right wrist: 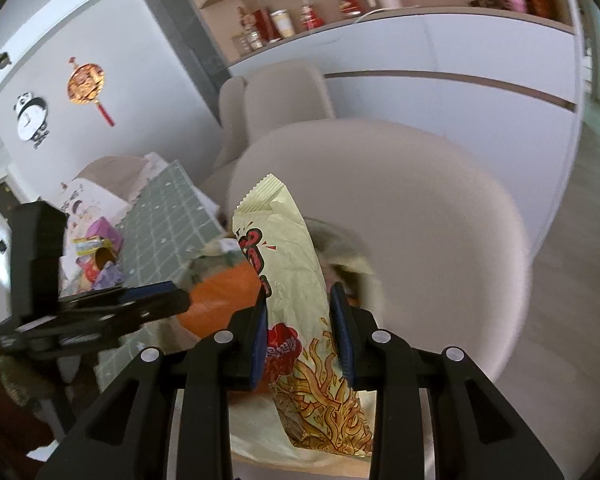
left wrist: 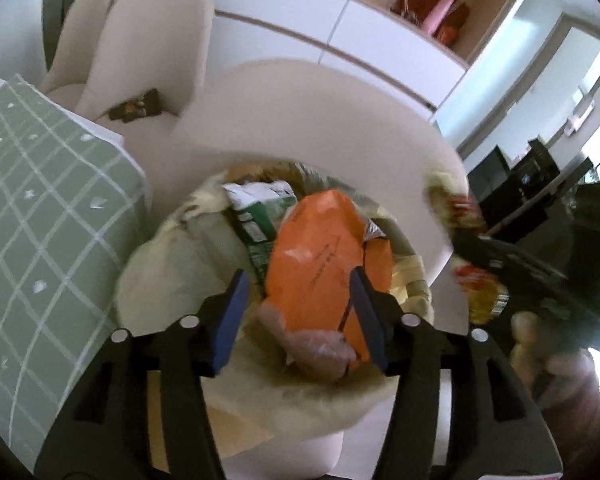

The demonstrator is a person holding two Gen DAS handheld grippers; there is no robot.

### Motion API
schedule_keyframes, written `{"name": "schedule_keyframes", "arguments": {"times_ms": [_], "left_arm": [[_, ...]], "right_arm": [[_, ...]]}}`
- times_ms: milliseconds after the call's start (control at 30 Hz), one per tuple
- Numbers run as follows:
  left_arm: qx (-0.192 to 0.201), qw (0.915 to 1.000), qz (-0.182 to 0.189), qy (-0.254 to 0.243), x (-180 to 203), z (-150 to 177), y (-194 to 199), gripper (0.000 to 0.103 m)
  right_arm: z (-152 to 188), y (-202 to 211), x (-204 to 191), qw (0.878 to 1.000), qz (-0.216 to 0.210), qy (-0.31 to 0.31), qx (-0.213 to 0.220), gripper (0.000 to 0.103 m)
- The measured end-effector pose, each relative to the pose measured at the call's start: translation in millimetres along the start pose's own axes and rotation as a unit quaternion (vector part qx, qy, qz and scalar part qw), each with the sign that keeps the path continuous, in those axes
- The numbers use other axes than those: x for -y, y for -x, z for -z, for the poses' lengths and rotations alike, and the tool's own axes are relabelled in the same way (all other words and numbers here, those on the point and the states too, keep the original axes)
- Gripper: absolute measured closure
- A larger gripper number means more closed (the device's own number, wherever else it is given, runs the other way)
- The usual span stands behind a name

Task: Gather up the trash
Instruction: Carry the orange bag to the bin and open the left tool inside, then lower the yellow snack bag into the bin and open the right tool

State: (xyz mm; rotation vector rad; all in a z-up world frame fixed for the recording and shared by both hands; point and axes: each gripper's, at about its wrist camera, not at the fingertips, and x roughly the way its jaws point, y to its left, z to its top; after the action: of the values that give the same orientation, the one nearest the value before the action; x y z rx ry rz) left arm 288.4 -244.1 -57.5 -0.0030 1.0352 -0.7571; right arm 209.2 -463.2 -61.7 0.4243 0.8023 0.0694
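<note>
A rounded cream upholstered chair fills the background behind everything, its curved back arching over the bin. To one side stands a worktop covered by a green checked tablecloth, with small colourful packets lying on it in the right wrist view. Below the chair back sits a round bin lined with a pale yellowish plastic bag, already stuffed with rubbish: a large crumpled orange plastic packet lies on top, beside a green and white carton, with a scrap of pinkish film near the front rim. The left hand-held gripper hangs over the bin with its blue-padded jaws spread wide on either side of the orange packet; whether they touch it cannot be told. The right hand-held gripper is clamped on a pale yellow snack wrapper printed with red lettering and golden noodles, which stands upright between its pads just above the bin's edge.
</note>
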Motion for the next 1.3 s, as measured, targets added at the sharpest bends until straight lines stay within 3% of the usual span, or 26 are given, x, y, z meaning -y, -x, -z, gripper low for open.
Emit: {"name": "schedule_keyframes", "arguments": {"times_ms": [133,367,767,867,1067,1300], "left_arm": [[0.033,0.9991,-0.018,0.019,-12.3,3.6,38.5,0.051],[0.074,0.9928,-0.053,0.078,-57.9,21.2,95.7,0.05],[0.07,0.9884,-0.058,0.122,-94.1,53.9,118.3,0.05],[0.069,0.9888,-0.056,0.12,-96.1,58.1,121.6,0.05],[0.072,0.9875,-0.057,0.129,-106.2,67.3,129.7,0.049],[0.066,0.9866,-0.052,0.139,-116.9,80.6,134.2,0.047]], "right_arm": [[-9.3,-37.6,-20.6,1.0,-0.017,0.003,-0.019,0.074],[-7.3,-100.2,-34.7,0.996,0.007,-0.037,-0.081,0.074],[13.9,-144.1,-52.0,0.984,0.063,-0.012,-0.168,0.074],[15.2,-141.7,-56.4,0.984,0.065,-0.01,-0.168,0.073],[20.4,-114.3,-56.8,0.989,0.071,-0.013,-0.131,0.058],[23.5,-80.7,-69.6,0.993,0.08,0.005,-0.085,0.056]]}}
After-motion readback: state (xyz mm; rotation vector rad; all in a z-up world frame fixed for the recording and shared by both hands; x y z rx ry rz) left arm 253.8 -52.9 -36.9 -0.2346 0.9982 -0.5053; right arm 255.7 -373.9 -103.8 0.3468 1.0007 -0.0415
